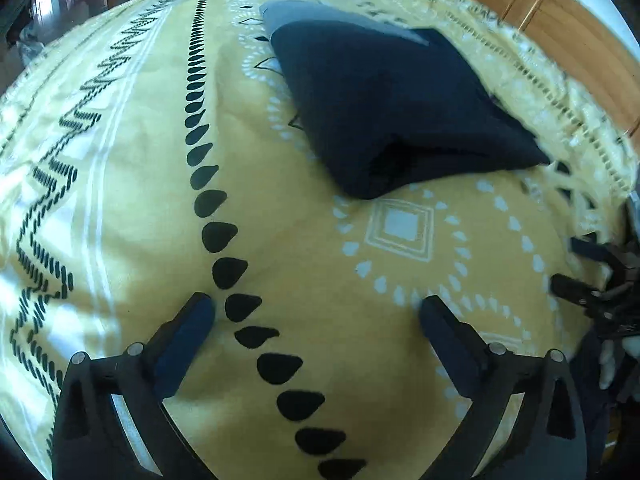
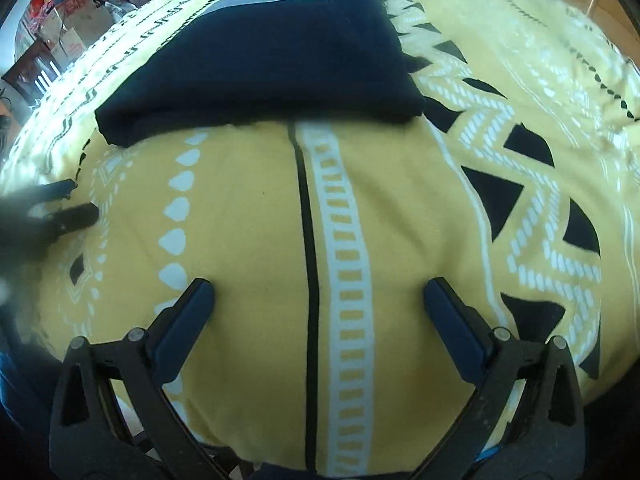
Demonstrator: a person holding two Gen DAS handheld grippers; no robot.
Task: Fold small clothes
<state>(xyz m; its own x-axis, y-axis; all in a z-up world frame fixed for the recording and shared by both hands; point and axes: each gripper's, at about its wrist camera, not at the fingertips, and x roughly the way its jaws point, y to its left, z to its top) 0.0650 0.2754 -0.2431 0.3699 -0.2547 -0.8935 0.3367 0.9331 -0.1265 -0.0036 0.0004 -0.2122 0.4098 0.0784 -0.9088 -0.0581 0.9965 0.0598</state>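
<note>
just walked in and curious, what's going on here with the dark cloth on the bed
A person holds a two-finger gripper in each hand above a yellow patterned bedspread. A dark navy garment lies folded on it, with a grey piece showing at its far end. The left gripper and right gripper are both open, holding nothing and clear of the garment.

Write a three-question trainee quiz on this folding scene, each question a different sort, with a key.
1. True or false: the left tongs are shut on the navy garment.
2. Multiple choice: the navy garment lies (A) folded on the yellow patterned bedspread, (B) hanging from the right tongs, (C) on the floor.
3. Fill in: the band at the garment's far edge is ____.

Key: 1 false, both tongs are open and empty; 2 A; 3 grey.
</note>
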